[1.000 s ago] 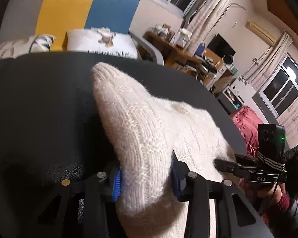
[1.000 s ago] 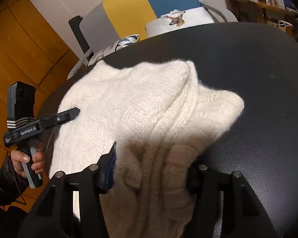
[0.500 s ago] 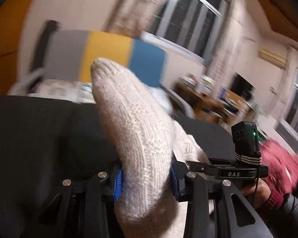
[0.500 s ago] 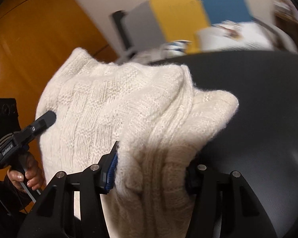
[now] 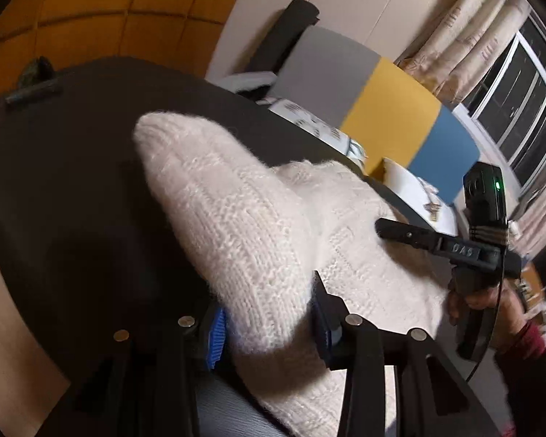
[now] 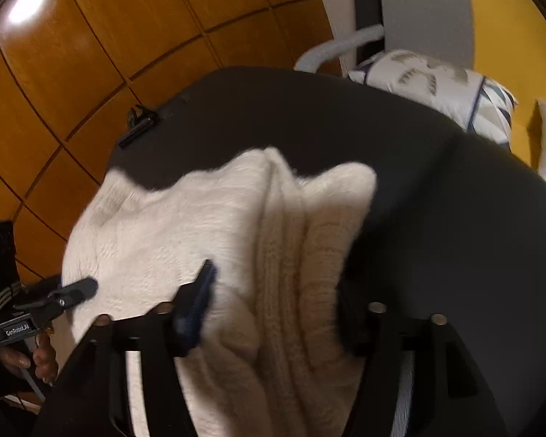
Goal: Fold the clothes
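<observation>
My left hand-held gripper is clamped on a thick fold of the cream knit sweater; the blue pads press in from both sides. My right hand-held gripper is clamped on a second bunched fold of the same sweater.

Position: the sweater lies on the black round bench, with the bulk of the knit toward the near edge and bare black surface beyond it to the far edge.

Orientation: in the left wrist view, the gripped fold runs as a long rounded ridge from the jaws away toward the far left edge of the bench, ending in a blunt tip. In the right wrist view, the ribbed folds run lengthwise away from the jaws toward the far edge.

View differences:
- The left wrist view shows windows, curtains and a grey, yellow and blue panel.
- The right wrist view shows a wooden panelled wall and a patterned cushion beyond the bench edge.
- Each view shows the opposite hand-held gripper with a hand on its handle.

Legible writing: "DAS" on the right unit in the left wrist view; "GenRobot.AI" on the left unit in the right wrist view.
</observation>
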Demonstrator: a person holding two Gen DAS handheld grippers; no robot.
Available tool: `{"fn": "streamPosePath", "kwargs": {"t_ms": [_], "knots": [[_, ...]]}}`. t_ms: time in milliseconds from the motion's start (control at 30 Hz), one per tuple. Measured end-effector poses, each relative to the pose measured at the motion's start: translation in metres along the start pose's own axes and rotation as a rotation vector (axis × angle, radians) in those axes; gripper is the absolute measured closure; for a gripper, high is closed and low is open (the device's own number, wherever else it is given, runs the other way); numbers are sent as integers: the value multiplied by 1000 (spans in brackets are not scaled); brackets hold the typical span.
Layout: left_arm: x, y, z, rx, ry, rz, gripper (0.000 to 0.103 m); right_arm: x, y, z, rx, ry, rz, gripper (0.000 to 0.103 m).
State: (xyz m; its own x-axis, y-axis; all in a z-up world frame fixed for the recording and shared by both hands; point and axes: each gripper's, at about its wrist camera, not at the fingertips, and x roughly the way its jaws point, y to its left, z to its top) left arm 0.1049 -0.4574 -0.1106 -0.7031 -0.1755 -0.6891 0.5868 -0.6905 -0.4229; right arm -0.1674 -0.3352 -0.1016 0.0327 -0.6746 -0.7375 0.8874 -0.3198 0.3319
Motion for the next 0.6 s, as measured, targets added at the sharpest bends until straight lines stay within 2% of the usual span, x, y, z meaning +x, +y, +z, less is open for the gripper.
{"fn": "streamPosePath", "kwargs": {"t_ms": [67,200,267,367,467,600], "knots": [[0,5,3,-10,15,-3,59,-3,-1,3,6,-14,-10,19],[-5,14,7,-26,41,6,57,-9,-4,10,17,-43,-31,19],[-12,17,5,-27,46,29,57,-38,-1,7,3,-109,-53,18],[-32,18,-8,0,30,78,57,-72,26,-1,-103,-140,45,18],[-36,22,-13,-6,29,82,56,-69,70,-7,-295,-80,108,19],[-38,43,-14,-125,59,16,55,-37,117,-21,-473,32,179,18]]}}
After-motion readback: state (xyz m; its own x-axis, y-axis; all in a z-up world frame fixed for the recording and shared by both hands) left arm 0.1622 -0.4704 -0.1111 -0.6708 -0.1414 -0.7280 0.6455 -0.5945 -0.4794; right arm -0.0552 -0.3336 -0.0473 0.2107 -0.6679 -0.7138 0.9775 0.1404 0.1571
